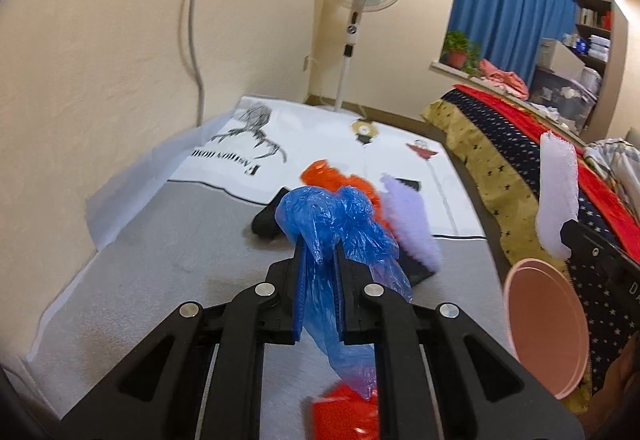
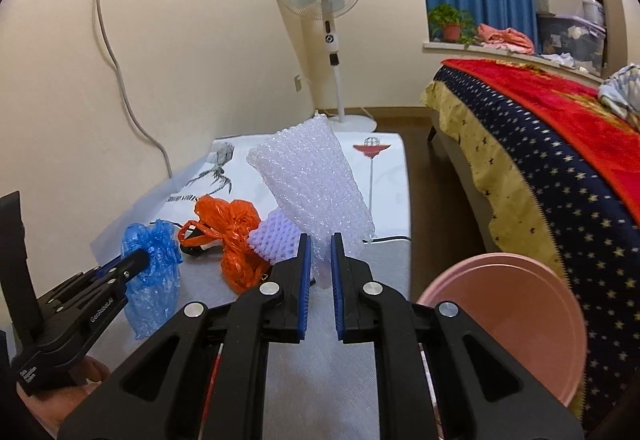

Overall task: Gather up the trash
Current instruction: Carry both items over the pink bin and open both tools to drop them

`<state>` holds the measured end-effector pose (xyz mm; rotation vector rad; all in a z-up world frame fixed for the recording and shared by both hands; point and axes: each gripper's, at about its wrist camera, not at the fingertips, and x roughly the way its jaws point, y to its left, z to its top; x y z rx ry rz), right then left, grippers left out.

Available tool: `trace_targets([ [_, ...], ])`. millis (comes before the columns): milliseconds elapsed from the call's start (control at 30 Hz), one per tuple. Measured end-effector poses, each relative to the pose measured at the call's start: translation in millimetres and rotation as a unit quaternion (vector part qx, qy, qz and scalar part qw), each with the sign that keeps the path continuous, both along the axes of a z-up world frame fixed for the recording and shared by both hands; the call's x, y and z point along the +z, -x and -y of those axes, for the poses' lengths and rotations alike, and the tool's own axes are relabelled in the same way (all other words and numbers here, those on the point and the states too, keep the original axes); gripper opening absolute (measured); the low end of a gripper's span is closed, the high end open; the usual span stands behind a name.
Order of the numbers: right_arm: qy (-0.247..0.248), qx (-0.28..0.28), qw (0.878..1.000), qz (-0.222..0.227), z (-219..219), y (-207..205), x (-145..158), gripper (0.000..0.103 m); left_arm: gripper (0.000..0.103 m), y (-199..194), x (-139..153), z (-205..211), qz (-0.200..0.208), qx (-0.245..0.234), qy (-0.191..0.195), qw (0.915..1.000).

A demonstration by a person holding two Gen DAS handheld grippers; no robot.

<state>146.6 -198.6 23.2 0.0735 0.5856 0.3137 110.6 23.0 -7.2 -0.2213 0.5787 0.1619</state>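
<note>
A crumpled blue plastic bag point(image 1: 340, 228) is being gripped between the narrowed left tongs point(image 1: 319, 252), lifted off the grey-and-white tabletop point(image 1: 168, 264). A white foam mesh sleeve point(image 2: 316, 195) is being pinched by the narrowed right tongs point(image 2: 320, 252), also raised. A crumpled orange plastic bag point(image 2: 232, 236) and 1 smaller pale purple foam mesh sleeve point(image 2: 272, 240) are lying on the tabletop beyond. A round pink plastic basin point(image 2: 516, 324) is being shown beside the bed point(image 2: 540, 175); nothing is seen inside it.
</note>
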Motion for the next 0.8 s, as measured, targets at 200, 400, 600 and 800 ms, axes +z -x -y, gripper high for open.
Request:
trace_targets([
  [200, 0.001, -0.021, 1.000, 0.009, 24, 27, 15, 0.010, 0.012, 11, 13, 19, 0.016, -0.025, -0.008, 0.9995],
  [400, -0.006, -0.041, 0.999, 0.014, 45, 47, 27, 0.010, 0.012, 19, 23, 38, 0.027, -0.046, -0.019, 0.9984],
  [600, -0.010, -0.064, 0.998, 0.020, 66, 64, 36, 0.010, 0.012, 22, 28, 55, 0.033, -0.065, -0.026, 0.9970],
  [800, -0.009, -0.099, 0.995, 0.019, 89, 73, 41, 0.010, 0.012, 25, 29, 74, 0.035, -0.090, -0.024, 0.9950],
])
